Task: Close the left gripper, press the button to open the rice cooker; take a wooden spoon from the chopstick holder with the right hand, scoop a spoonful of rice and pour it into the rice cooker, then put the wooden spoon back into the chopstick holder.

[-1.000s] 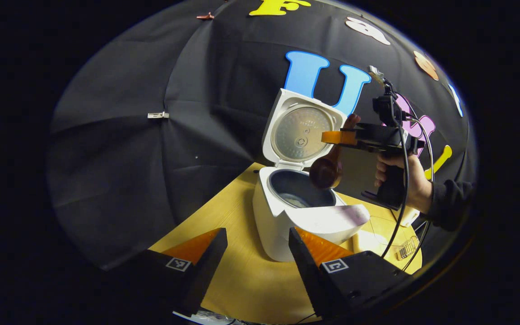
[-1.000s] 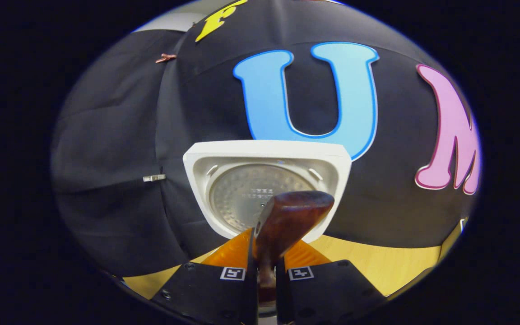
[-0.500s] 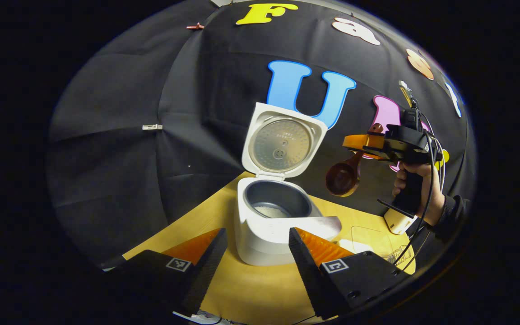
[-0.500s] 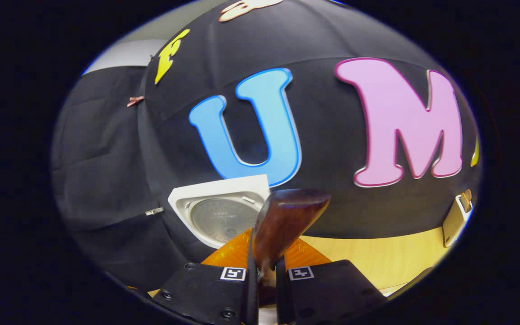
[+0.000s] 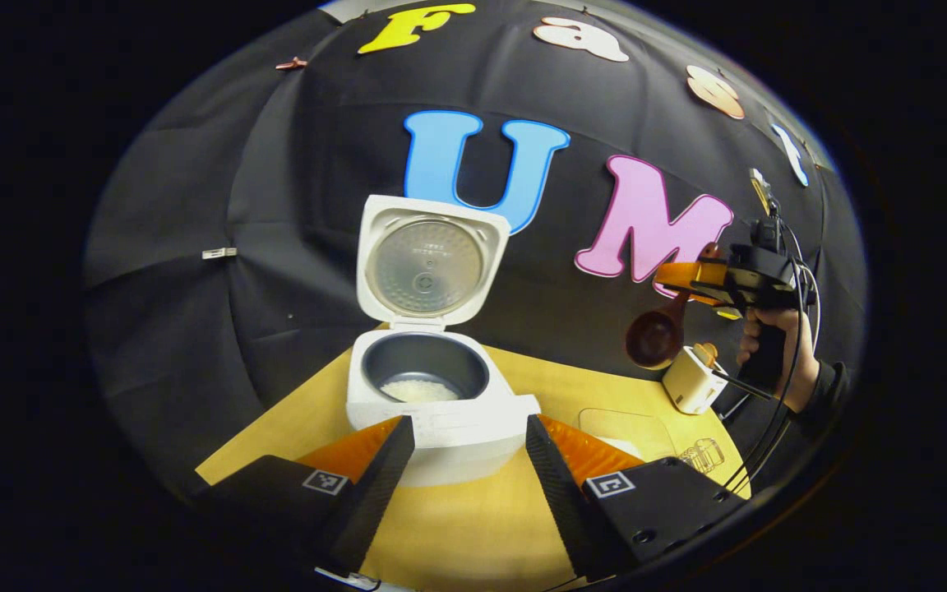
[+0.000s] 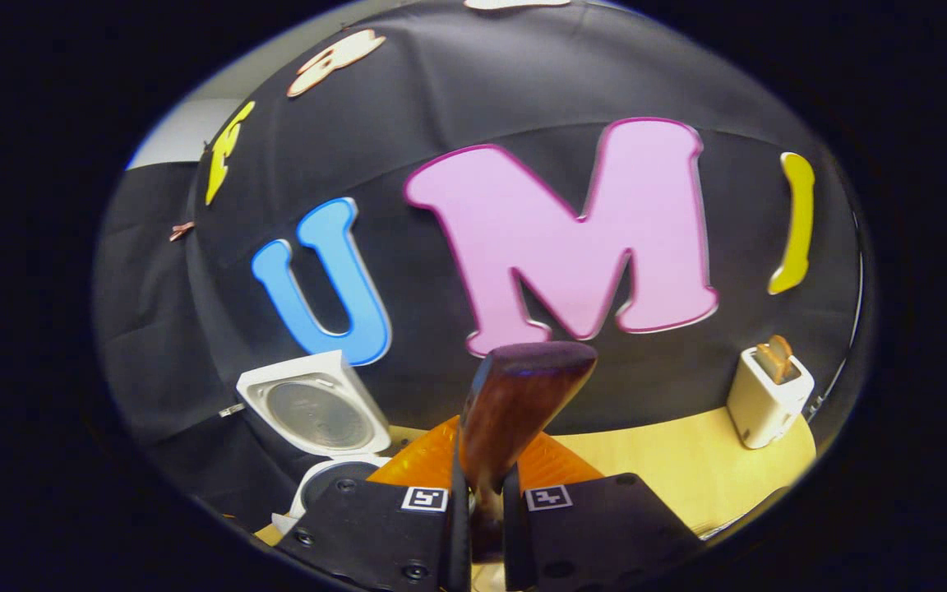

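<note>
My right gripper [image 6: 480, 493] clamped the wooden spoon [image 6: 515, 403]. My left gripper [image 5: 469, 436] stood with jaws wide apart, empty, before the open rice cooker [image 5: 428, 370] on the worktop [image 5: 457, 526].

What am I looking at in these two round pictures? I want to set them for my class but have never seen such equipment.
No robot here: a person holds a two-finger gripper in each hand, and each gripper carries a camera looking along its fingers. The left gripper view shows the left gripper open before a white rice cooker on a wooden table, lid up, rice inside. Farther right, a hand holds the right gripper, shut on a wooden spoon above a small white chopstick holder. The right gripper view looks along that spoon.
</note>
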The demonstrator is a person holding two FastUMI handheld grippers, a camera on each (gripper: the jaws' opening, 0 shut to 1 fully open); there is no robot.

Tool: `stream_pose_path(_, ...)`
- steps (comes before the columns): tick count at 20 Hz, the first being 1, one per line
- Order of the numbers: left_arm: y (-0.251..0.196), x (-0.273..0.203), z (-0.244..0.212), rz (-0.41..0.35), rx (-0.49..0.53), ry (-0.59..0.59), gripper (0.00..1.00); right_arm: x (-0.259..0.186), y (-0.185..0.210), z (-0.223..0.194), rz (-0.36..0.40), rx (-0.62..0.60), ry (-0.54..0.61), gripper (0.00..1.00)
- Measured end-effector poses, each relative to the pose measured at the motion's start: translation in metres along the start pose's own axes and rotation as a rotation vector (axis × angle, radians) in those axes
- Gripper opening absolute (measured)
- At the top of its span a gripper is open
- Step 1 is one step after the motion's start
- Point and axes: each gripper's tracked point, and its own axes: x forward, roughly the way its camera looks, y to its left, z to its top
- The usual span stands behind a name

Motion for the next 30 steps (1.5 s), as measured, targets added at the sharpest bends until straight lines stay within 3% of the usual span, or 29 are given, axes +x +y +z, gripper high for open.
stream_pose_path(7,-0.047,0.013,-0.001,-0.039,0.036,0.02,0.89,-0.039,-0.13,0.011,-0.179,0.049,-0.018,0.19)
stream_pose_path(14,-0.096,0.018,-0.018,-0.044,0.061,0.061,0.89,-0.089,-0.229,-0.022,-0.303,0.105,0.015,0.19)
stream_pose_path(20,-0.143,0.015,-0.025,-0.045,0.053,0.076,0.89,-0.113,-0.281,-0.077,-0.347,0.215,0.097,0.19)
stream_pose_path(25,-0.157,0.009,-0.021,-0.001,0.057,0.06,0.89,-0.123,-0.295,-0.128,-0.352,0.284,0.178,0.19)
stream_pose_path(30,-0.158,0.003,-0.021,0.034,0.081,0.06,0.89,-0.127,-0.307,-0.168,-0.383,0.258,0.219,0.19)
